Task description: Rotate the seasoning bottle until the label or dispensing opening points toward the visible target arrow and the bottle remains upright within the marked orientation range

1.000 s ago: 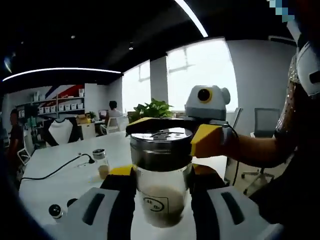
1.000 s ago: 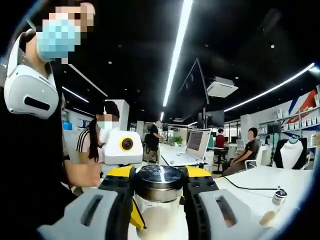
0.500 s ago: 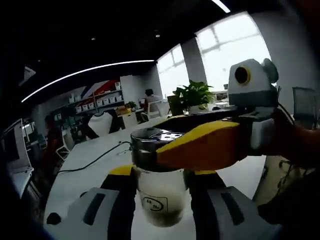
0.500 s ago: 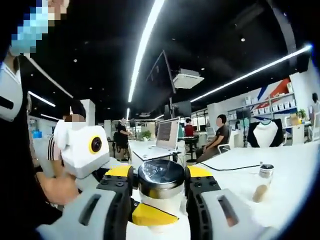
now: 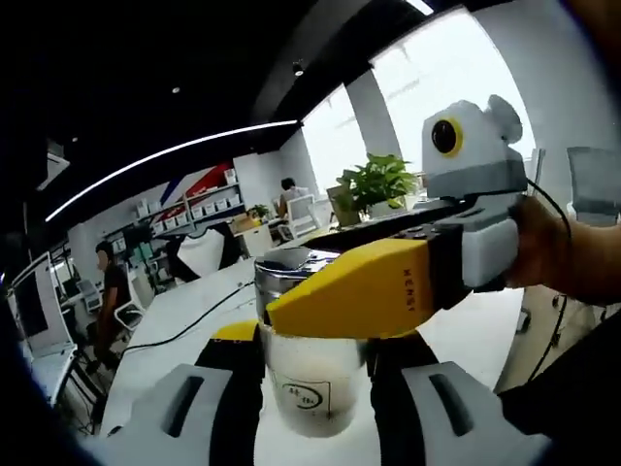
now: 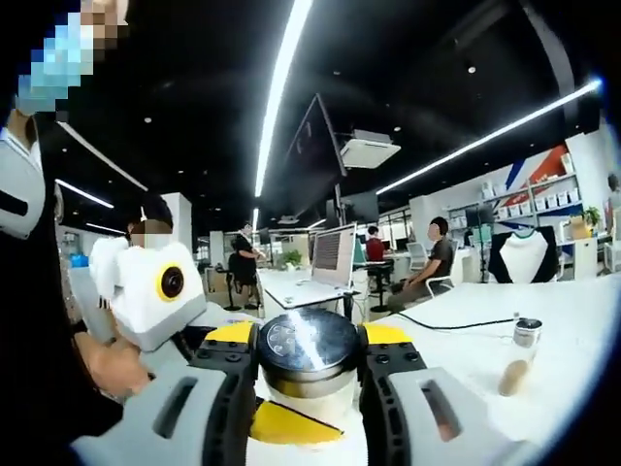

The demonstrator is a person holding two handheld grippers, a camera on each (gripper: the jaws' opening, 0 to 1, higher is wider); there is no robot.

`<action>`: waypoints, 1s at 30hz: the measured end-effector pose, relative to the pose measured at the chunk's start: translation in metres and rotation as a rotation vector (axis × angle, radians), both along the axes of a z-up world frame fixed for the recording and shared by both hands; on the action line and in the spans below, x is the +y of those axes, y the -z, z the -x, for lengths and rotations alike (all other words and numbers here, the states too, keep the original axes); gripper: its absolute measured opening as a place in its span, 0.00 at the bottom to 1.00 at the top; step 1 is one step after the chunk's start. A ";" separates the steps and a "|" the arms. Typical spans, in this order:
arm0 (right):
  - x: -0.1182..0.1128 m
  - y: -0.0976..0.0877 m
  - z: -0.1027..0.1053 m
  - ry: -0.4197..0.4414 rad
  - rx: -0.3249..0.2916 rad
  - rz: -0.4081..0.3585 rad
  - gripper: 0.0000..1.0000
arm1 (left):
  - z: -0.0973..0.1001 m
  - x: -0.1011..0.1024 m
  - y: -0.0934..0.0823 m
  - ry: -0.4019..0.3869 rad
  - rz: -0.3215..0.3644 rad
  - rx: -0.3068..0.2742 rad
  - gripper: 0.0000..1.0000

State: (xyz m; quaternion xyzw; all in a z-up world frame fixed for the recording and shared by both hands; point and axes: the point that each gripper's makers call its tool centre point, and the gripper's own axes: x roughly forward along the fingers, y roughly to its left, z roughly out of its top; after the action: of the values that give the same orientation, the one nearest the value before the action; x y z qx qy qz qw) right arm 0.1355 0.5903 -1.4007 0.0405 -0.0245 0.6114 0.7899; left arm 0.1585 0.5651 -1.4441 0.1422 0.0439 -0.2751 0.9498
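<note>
In the left gripper view, the left gripper (image 5: 312, 393) is seen clenched on the glass body of the seasoning bottle (image 5: 309, 383), one jaw on each side, touching the glass. The bottle is held upright, lifted above the white table (image 5: 461, 325), and a pale powder is seen in its lower part behind a small white label (image 5: 300, 396) that faces the camera. The right gripper (image 5: 388, 286) comes into this view from the right, with its yellow jaw lying across the metal cap (image 5: 289, 272) and hiding most of it; a hand (image 5: 543, 254) is seen behind it on the grip. In the right gripper view, the right gripper (image 6: 309, 364) is closed on the round metal cap (image 6: 309, 348), which is pressed between the two yellow-tipped jaws. Under the cap the glass body is partly covered by a yellow jaw of the left gripper (image 6: 281, 427), which enters from the left together with a hand (image 6: 112, 364). On the table, to the right and well apart, a second small jar (image 6: 519, 354) with a dark cap is standing, and a black cable (image 6: 451, 323) is laid across the table top behind it. A laptop (image 6: 325, 267) is open on a farther desk, and a seated person (image 6: 432, 267) is seen beyond it. A green plant (image 5: 376, 184) stands by the bright window in the left gripper view.
</note>
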 end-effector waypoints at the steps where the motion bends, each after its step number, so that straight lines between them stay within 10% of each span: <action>1: -0.001 -0.001 0.003 -0.031 -0.009 0.010 0.37 | 0.001 -0.002 -0.001 0.028 0.012 0.005 0.43; 10: 0.000 0.005 0.010 -0.149 -0.056 0.085 0.37 | -0.001 -0.006 0.004 0.046 -0.006 0.006 0.44; 22: 0.009 0.027 -0.017 0.086 -0.054 0.167 0.36 | -0.022 0.019 0.026 -0.153 -0.021 0.046 0.44; 30: 0.015 0.048 -0.048 0.000 0.072 0.135 0.35 | -0.025 0.033 0.044 -0.130 0.028 0.096 0.47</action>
State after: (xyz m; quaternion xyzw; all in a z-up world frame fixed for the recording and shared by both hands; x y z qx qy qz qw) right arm 0.1838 0.6048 -1.4488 0.0089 0.0453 0.6097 0.7913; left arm 0.1831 0.5980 -1.4877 0.1122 0.0944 -0.2201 0.9644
